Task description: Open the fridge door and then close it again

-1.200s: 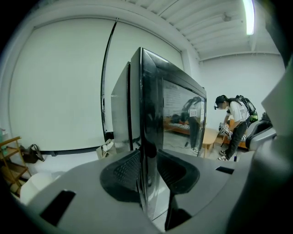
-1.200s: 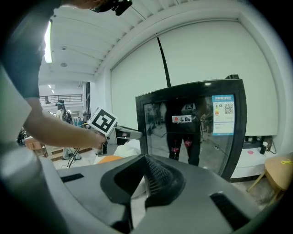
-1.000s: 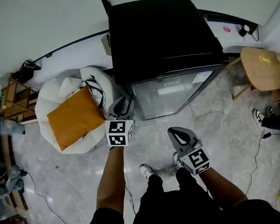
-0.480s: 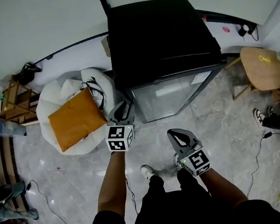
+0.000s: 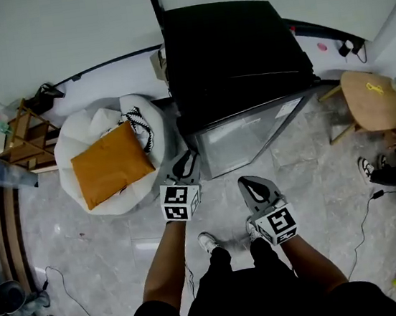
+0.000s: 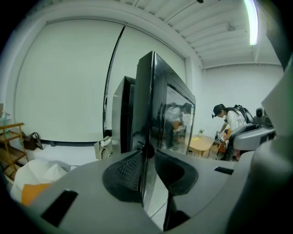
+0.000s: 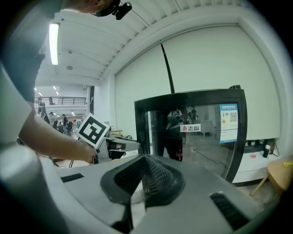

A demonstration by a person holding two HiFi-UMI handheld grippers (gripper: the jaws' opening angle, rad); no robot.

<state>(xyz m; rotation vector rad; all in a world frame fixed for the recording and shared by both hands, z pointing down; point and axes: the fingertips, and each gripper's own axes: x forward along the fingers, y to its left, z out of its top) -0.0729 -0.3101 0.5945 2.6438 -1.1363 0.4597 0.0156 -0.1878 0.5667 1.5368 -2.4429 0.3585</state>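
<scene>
In the head view, a black box-shaped fridge (image 5: 234,48) stands against the white wall. Its black-framed glass door (image 5: 242,137) faces the grey tiled floor (image 5: 106,231). The left claw (image 5: 189,159) is at the door's left edge. The right claw (image 5: 247,183) hangs apart from the door, over the floor. A white beanbag (image 5: 93,131) bearing an orange cushion (image 5: 112,163) lies left of the fridge, and a round wooden table (image 5: 372,98) stands to its right.

In the left gripper view, the door's black edge (image 6: 145,100) runs upright between the pads. The left claw (image 6: 147,157) has just been closing and now clamps that edge. Whether the door stands ajar I cannot tell.

In the right gripper view, the right claw (image 7: 145,161) is closed, pads together, with nothing between them. The glass door (image 7: 197,132) stands ahead of it, with the left claw's marker cube (image 7: 94,130) near the door's left edge.
</scene>
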